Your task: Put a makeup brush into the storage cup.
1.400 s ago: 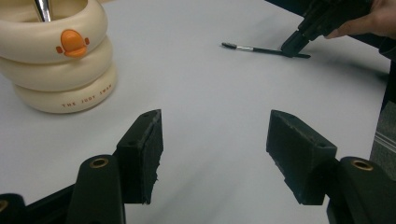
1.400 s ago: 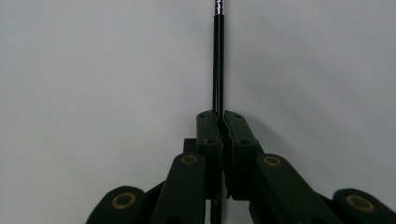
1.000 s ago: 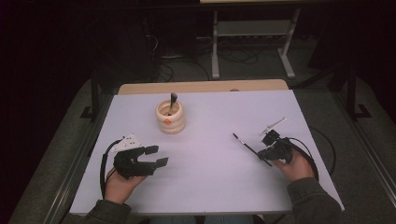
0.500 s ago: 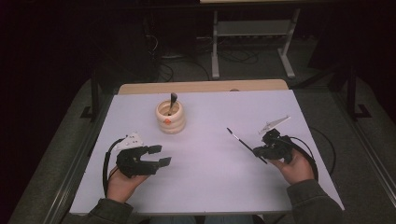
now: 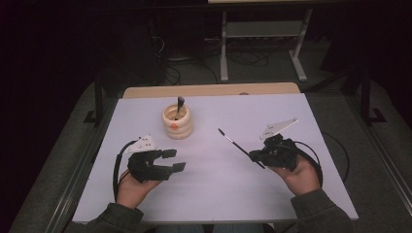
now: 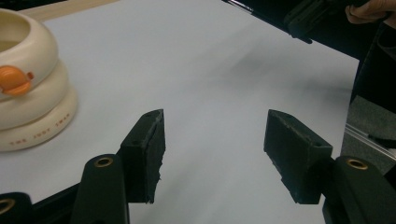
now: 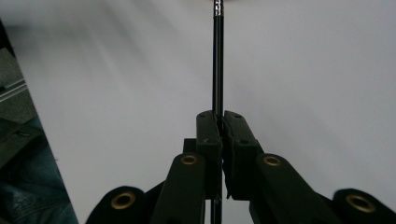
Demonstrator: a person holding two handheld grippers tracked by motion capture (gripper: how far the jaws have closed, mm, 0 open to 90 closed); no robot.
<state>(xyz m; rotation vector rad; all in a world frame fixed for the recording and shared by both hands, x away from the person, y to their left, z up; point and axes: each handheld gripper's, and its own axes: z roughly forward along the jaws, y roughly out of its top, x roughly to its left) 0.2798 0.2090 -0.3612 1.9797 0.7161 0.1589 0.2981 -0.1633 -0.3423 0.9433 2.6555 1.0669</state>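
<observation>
Right hand-held gripper [image 5: 257, 156]: jaws clamped on a thin black brush [image 5: 235, 144], held clear of the counter [image 5: 291, 111]; long axis directed up-left toward the cream holder [image 5: 177, 121]. Left hand-held gripper [image 5: 172, 160]: jaws apart, nothing held, nearer the holder.

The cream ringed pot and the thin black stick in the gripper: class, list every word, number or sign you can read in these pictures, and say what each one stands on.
Cream ringed pot, lowest ring: a row of small brown capital letters, too small and blurred to read.
Same pot, middle ring: an orange raised mark, a shape with no lettering.
Thin black stick: tiny pale marks near its far end, too blurred to read.
No other text is legible.
</observation>
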